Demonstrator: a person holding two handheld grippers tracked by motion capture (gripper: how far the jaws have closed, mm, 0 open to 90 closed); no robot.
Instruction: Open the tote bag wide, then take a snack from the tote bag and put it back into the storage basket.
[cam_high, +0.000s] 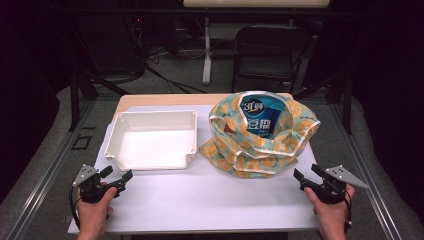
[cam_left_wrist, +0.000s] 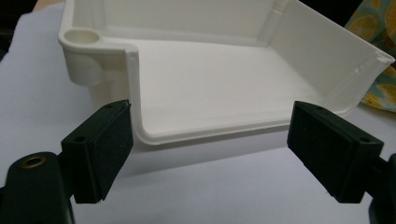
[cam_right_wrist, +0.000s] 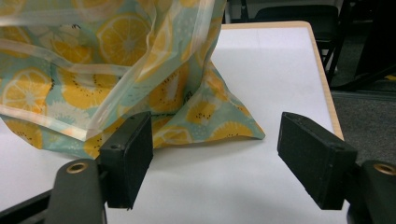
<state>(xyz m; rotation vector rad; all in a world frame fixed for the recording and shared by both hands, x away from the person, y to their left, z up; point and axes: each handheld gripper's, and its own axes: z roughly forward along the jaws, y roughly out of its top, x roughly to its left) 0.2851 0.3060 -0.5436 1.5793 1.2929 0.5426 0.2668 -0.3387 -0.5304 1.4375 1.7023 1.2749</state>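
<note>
A white plastic tray (cam_high: 112, 140) sits empty on the left half of the table. To its right stands a bag with a lemon print (cam_high: 235, 155), its mouth wide, and a blue packet (cam_high: 260, 117) shows inside. My left gripper (cam_high: 116, 175) rests near the front left corner, open, jaws pointing at the tray (cam_left_wrist: 140, 135) with nothing between them. My right gripper (cam_high: 307, 174) rests at the front right, open and empty, aimed at the bag's lower corner (cam_right_wrist: 224, 126).
The table (cam_high: 210, 200) is covered with a white sheet, and a wooden edge (cam_right_wrist: 322, 70) shows at its right side. A dark chair (cam_high: 265, 55) and a desk leg (cam_high: 206, 50) stand on the floor beyond the far edge.
</note>
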